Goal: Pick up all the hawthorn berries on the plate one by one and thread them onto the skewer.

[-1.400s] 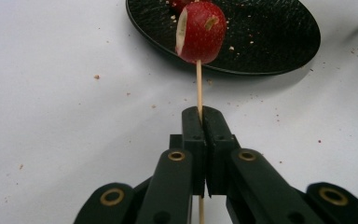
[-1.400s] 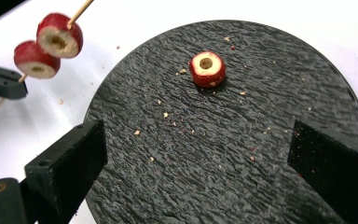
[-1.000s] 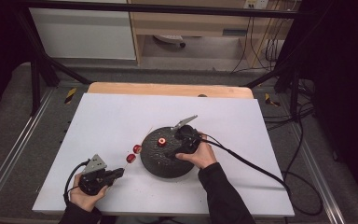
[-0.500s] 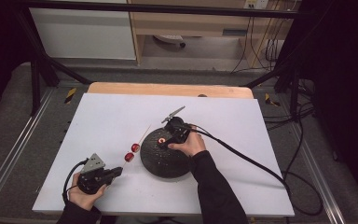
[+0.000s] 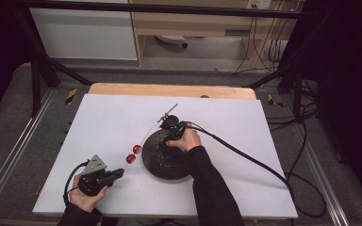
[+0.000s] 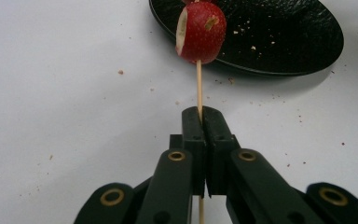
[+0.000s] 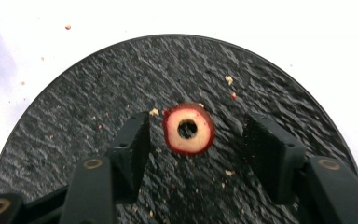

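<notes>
High view — left gripper (image 5: 115, 173) low at the table's near-left, holding a thin skewer (image 5: 143, 138) that runs up and away from its tips with two red fruit pieces (image 5: 133, 154) threaded on just past them. Right gripper (image 5: 166, 123) sits over the far rim of the black plate (image 5: 162, 162), the hand resting on the plate's top edge.

Left gripper view — jaws pressed together, pinching the skewer (image 6: 199, 88) right at the tips; a cored red fruit piece (image 6: 201, 31) rides on the stick a little ahead of the fingers, plate (image 6: 284, 42) beyond and to the right.

Right gripper view — jaws have just been closing but are still parted, one pad either side of a cored fruit ring (image 7: 188, 129) lying flat on the plate (image 7: 98, 93); the ring sits between the fingers, nearer the left one, neither pad touching it yet.

Step in hand, as I read it: picking up the next ring to thread. Next move calls for finishing the squeeze gently — soft fruit, easy to crush — then lifting and lining the ring's hole with the skewer tip while the left holds steady.
</notes>
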Available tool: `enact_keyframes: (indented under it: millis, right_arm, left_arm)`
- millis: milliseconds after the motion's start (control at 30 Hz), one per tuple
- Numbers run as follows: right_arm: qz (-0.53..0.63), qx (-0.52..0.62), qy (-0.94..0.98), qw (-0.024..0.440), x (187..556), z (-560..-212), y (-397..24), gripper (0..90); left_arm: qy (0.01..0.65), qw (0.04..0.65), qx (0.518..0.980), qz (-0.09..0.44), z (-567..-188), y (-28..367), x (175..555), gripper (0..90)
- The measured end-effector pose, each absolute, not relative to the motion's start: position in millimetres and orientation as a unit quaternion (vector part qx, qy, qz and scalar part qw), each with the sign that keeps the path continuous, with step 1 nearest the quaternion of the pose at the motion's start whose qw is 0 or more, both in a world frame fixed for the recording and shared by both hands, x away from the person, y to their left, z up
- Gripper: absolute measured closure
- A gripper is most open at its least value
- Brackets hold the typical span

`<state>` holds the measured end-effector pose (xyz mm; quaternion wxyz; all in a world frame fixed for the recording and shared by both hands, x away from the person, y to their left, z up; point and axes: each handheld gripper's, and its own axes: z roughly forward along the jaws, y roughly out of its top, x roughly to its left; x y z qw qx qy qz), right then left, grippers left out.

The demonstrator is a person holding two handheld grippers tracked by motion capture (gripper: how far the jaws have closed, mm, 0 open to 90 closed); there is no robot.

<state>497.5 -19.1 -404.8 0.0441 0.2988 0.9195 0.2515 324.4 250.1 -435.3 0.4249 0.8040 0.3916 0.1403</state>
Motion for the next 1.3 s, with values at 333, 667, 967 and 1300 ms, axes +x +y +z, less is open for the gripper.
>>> enact_keyframes:
  millis: [333,667,967,1300]
  right_arm:
    - [0.247,0.302,0.920,0.021,504.8,-411.2,-16.7,55.7]
    - [0.244,0.303,0.921,0.009,508.1,-412.2,-17.6,61.8]
    - [0.239,0.315,0.919,0.001,508.1,-410.9,-17.5,62.5]
    - [0.247,0.324,0.913,0.000,502.4,-394.2,-21.8,62.7]
  left_arm:
    - [0.392,0.424,0.804,0.139,-435.7,249.4,324.4,88.4]
    - [0.392,0.424,0.805,0.138,-435.8,249.4,324.3,88.3]
    - [0.392,0.424,0.805,0.139,-435.8,249.2,324.3,88.4]
    - [0.392,0.425,0.804,0.140,-435.5,248.8,323.9,88.4]
